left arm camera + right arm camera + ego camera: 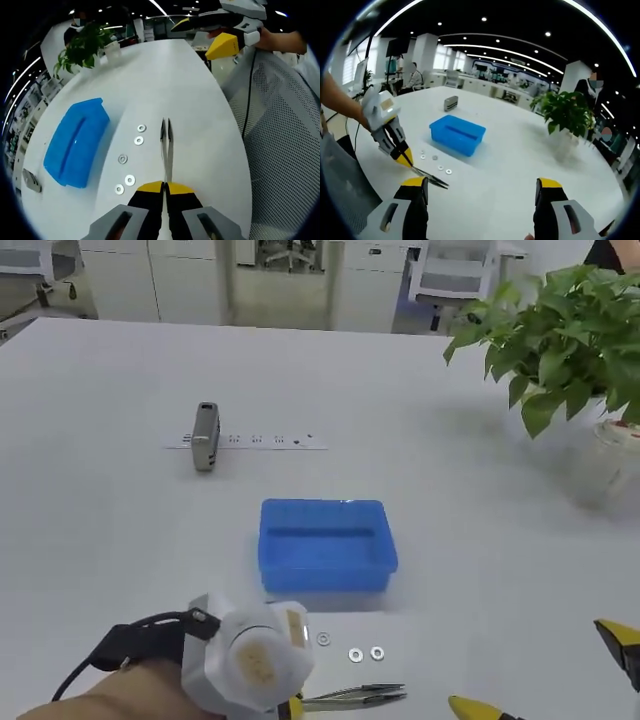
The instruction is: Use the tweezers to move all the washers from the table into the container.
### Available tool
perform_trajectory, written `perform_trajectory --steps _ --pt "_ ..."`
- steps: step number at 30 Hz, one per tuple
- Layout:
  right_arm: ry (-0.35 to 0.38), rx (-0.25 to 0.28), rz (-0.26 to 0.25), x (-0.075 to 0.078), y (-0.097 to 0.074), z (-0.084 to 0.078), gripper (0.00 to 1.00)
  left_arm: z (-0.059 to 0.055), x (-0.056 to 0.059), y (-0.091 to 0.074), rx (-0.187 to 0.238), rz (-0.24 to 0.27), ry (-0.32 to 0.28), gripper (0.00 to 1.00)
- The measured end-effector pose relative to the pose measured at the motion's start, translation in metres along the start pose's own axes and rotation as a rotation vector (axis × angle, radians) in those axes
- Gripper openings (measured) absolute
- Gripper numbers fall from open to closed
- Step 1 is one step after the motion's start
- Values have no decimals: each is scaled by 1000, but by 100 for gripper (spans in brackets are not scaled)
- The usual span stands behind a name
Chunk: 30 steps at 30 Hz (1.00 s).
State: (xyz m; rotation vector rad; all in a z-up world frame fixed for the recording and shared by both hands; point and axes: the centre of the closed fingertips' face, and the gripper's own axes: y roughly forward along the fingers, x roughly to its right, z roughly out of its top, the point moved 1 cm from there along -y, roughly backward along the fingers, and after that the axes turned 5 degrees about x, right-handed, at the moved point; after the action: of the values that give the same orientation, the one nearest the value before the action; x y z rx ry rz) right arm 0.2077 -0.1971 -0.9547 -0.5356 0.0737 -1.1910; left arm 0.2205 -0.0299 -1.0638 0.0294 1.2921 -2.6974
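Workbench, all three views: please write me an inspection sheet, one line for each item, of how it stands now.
Surface: white table, no spill seen.
Job's things: five washers lie loose on the table beside the blue container; no washer seen inside it; tweezers lie with their tips together.
Clutter: grey device on a printed paper strip, beyond the container.
Grippers: left gripper is shut on the tweezers; right gripper is open and holds nothing.
Cables: black cable runs from the left gripper.
Surroundings: potted plant on the table; office chairs behind.
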Motion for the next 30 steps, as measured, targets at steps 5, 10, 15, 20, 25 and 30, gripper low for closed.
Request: perform_trajectory --steps 5,10,15,20,25,30 --pt "-24 12 56 -11 0 4 85 12 3 -12 21 5 -14 0" --pt "-24 -6 131 -27 1 5 82 20 5 -23 30 20 -16 0" --pt "-40 10 176 -36 -1 14 79 31 10 -35 52 8 -41 0" --pt "-30 15 289 -54 -5 23 71 40 15 -43 44 10 -1 0" --pt "0 5 375 -68 -6 25 57 52 20 -54 59 -6 0 0" --pt "-24 3 450 -83 -6 31 52 62 21 -69 81 -2 -10 0"
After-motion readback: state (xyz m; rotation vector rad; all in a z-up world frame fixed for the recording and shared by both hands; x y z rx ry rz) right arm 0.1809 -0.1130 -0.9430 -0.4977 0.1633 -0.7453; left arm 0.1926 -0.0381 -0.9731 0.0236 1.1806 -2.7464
